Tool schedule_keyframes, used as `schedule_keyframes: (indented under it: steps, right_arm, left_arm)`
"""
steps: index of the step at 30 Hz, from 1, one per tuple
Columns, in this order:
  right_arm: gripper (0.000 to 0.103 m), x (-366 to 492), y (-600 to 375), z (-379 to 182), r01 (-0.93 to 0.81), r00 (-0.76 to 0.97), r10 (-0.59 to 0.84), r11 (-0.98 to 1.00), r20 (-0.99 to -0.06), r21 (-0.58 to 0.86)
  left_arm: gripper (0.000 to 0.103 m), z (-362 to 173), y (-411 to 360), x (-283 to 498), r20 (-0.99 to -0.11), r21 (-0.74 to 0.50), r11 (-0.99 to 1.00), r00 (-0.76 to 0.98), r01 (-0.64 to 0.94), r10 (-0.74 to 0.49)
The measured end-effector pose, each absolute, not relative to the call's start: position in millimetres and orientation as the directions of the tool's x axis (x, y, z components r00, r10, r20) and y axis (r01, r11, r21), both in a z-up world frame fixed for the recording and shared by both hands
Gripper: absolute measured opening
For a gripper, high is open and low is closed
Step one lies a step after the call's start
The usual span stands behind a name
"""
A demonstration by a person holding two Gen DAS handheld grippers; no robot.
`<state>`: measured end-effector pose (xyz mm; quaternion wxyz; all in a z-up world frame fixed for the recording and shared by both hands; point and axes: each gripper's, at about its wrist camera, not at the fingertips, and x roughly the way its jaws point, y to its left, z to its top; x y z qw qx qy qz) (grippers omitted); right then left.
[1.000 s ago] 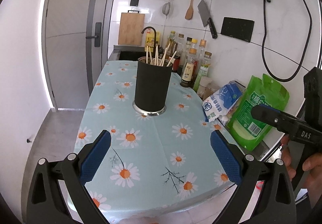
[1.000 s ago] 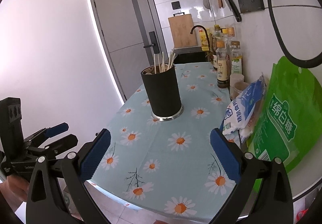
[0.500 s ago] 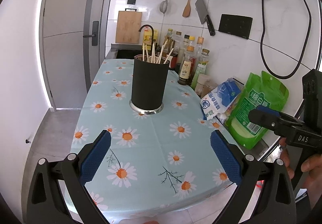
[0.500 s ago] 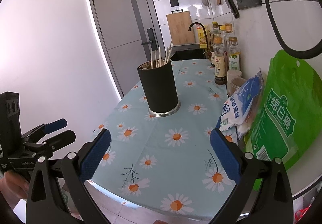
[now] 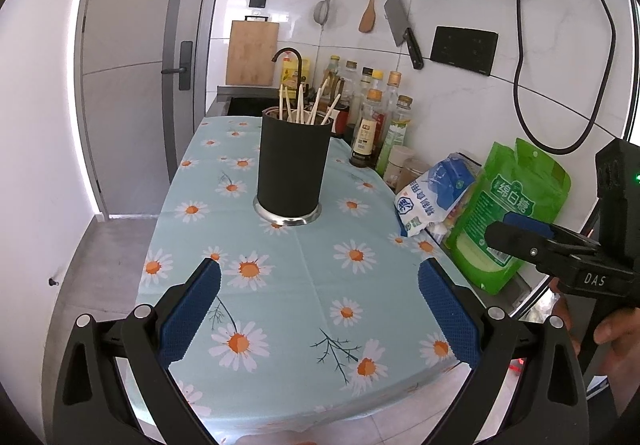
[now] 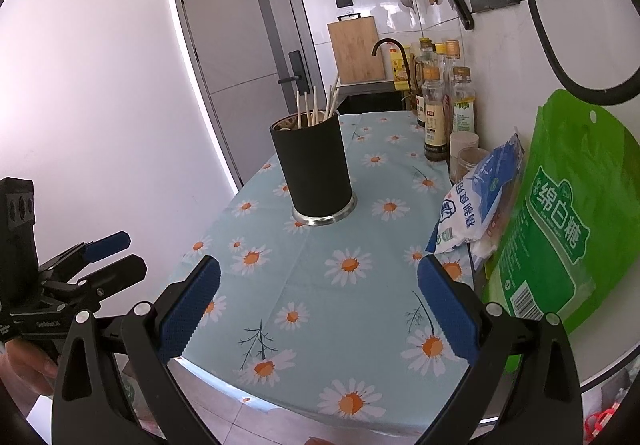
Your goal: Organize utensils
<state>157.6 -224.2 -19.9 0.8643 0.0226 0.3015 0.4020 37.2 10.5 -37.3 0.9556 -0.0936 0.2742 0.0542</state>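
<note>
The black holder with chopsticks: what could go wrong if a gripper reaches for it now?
1. The holder is tall and stands alone; a push near its rim might tip it.
2. The chopsticks lean loosely at different angles, so an open gripper could knock several.
3. The tablecloth may slide under its base.

Daisy-print tablecloth [image 5: 304, 277] over the table, black utensil holder [image 5: 294, 169] upright mid-cloth, bottles [image 5: 366, 133] alongside.

Bright, even daylight, a glowing strip beside the door [image 5: 132, 77], sharp focus, and strong fisheye bending with dark corners.
</note>
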Motion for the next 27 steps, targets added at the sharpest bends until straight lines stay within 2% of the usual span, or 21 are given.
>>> schedule_keyframes:
  steps: [27]
  right_arm:
    - [0.098, 155.8, -225.3, -22.9, -0.679, 0.489, 0.698, 0.681, -0.524, 0.273]
  left_arm:
    - [0.096, -41.0, 9.9, 38.7, -0.545, -0.166, 0.973, 0.837, -0.162, 0.047]
